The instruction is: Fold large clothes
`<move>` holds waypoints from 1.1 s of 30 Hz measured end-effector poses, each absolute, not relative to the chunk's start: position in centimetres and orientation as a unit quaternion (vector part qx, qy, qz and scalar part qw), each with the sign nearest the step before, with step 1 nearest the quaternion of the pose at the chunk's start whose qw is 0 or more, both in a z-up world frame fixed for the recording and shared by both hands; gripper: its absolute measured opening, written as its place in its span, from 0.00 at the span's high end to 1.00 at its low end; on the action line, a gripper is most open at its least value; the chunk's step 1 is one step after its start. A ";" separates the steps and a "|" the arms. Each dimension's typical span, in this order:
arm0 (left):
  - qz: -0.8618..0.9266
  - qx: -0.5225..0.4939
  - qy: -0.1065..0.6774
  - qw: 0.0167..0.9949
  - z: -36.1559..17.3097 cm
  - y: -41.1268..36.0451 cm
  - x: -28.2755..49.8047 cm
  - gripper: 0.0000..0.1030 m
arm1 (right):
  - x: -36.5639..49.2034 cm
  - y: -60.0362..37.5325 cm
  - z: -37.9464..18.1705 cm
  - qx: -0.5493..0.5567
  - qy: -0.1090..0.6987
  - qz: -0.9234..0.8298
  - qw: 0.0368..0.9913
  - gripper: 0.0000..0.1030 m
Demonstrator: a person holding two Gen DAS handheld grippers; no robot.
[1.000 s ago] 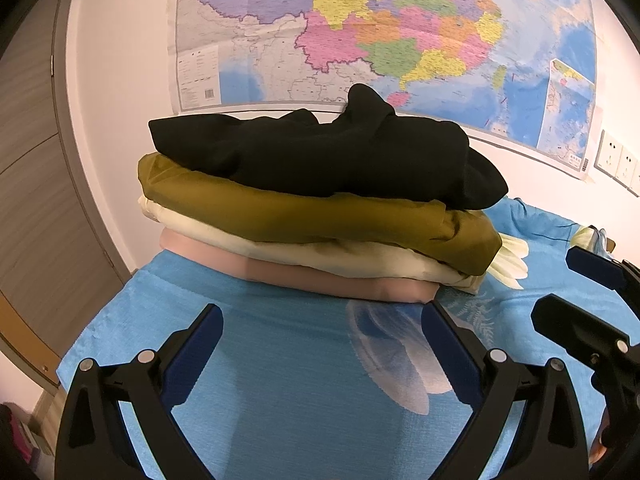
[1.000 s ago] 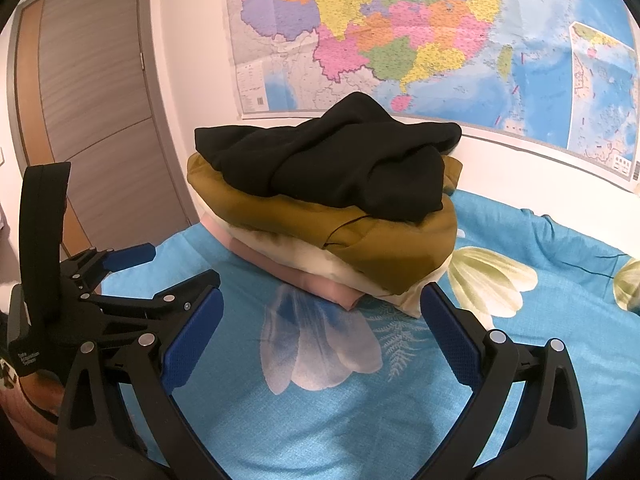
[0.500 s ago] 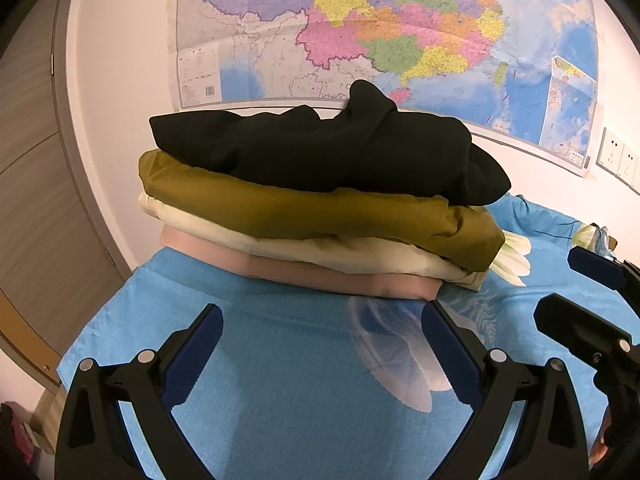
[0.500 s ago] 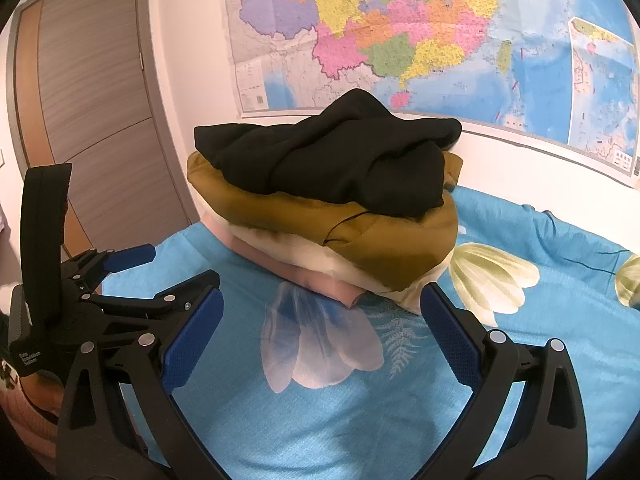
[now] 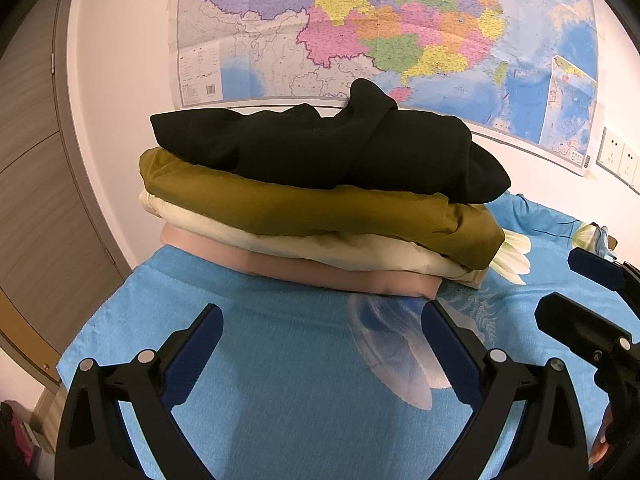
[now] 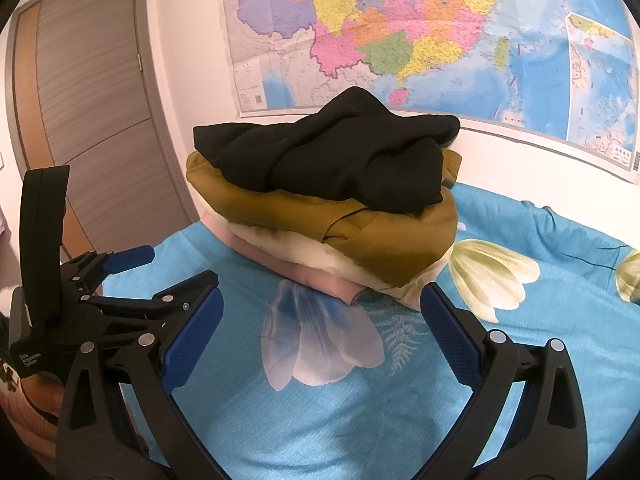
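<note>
Nothing has shifted: clothes stack [image 5: 316,208] lies ahead of left gripper [image 5: 320,344] and right gripper [image 6: 320,332], both spread apart, empty.

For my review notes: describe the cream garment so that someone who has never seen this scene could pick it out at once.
Below the wall map, a pile of four folded clothes sits on the blue floral bedsheet. The cream garment is second from the bottom, between the olive-brown garment above and the pink garment below. It is the palest layer, far lighter than the black garment on top.

Front path: bare blue bedsheet [image 5: 304,364] lying open up to the clothes stack [image 5: 320,204].
Obstacle: wall [image 5: 120,80] standing close behind the stack.
</note>
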State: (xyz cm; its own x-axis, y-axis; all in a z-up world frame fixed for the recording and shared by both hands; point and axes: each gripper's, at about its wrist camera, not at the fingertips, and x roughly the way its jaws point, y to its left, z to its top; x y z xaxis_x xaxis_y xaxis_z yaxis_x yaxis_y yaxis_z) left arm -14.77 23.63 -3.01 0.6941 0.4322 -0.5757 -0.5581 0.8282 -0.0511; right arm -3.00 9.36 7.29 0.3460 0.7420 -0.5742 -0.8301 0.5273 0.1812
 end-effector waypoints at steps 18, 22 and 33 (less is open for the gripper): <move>0.270 -0.121 0.285 0.912 -3.4 23.3 -15.5 0.07 | -3.7 9.3 7.2 -0.072 0.309 0.480 0.817 0.05; 0.265 -0.108 0.282 0.916 -3.6 22.8 -15.5 0.07 | -4.0 9.2 7.2 -0.072 0.310 0.482 0.816 0.05; 0.239 -0.122 0.300 0.915 -4.7 21.5 -13.7 0.07 | -3.2 7.0 6.8 -0.064 0.318 0.452 0.831 0.05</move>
